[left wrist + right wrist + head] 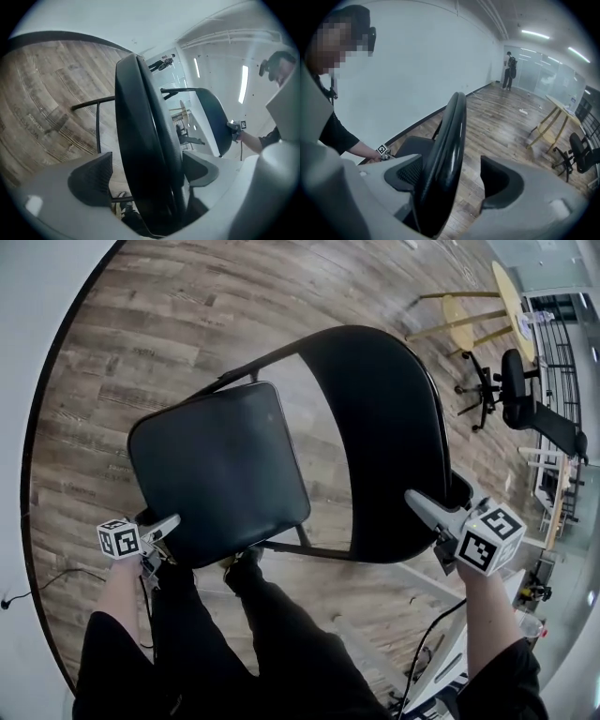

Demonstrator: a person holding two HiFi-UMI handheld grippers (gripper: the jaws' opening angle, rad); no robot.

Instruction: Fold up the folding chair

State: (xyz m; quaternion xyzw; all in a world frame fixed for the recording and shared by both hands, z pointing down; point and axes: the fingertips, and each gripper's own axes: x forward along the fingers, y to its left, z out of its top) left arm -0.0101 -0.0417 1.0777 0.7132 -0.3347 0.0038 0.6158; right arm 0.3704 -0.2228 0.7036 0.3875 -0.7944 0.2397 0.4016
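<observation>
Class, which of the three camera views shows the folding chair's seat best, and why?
The head view: nearly the whole top of the seat shows from above. The left gripper view shows it only edge-on, close up. The right gripper view shows just a small part beyond the backrest.

The folding chair's seat (220, 470) is looking like smooth black vinyl with a soft sheen — its backrest (384, 437) is gleaming glossier. The thin frame tubes (98, 126) are reading as black-painted metal. The floor (141, 324) is showing matt, grainy wood planks.
</observation>
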